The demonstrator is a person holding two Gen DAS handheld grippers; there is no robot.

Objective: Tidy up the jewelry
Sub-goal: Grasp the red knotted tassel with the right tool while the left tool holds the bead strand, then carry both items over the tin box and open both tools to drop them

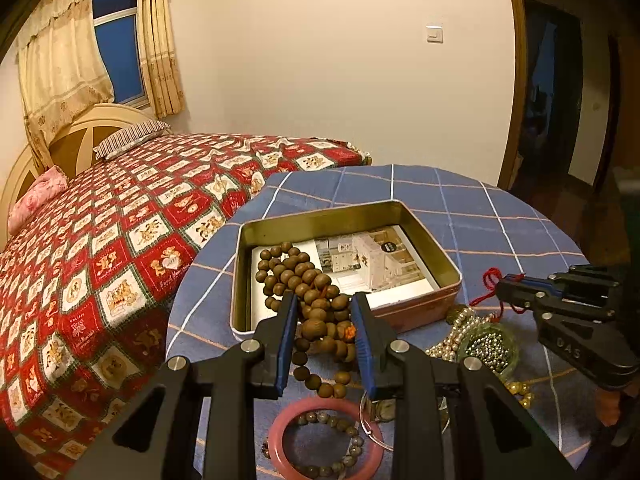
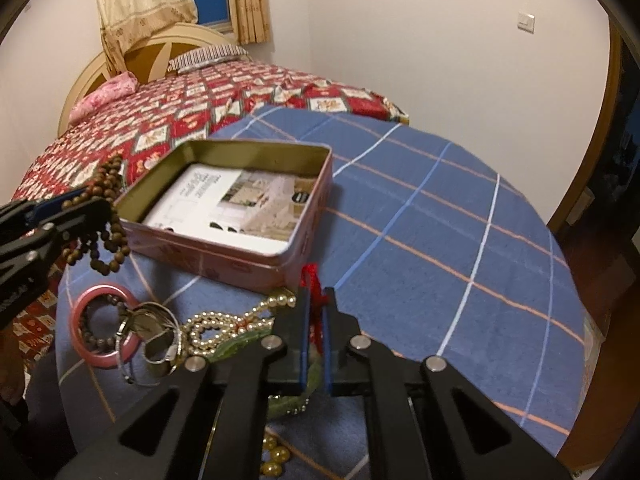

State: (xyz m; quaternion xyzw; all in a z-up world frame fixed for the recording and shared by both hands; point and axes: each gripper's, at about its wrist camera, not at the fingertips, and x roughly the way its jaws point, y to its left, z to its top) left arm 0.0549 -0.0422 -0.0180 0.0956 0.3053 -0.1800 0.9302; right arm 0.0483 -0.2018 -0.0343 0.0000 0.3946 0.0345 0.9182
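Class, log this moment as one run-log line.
left claw: shut on wooden bead strand, beside tin | right claw: shut on red cord | pink bangle: on table
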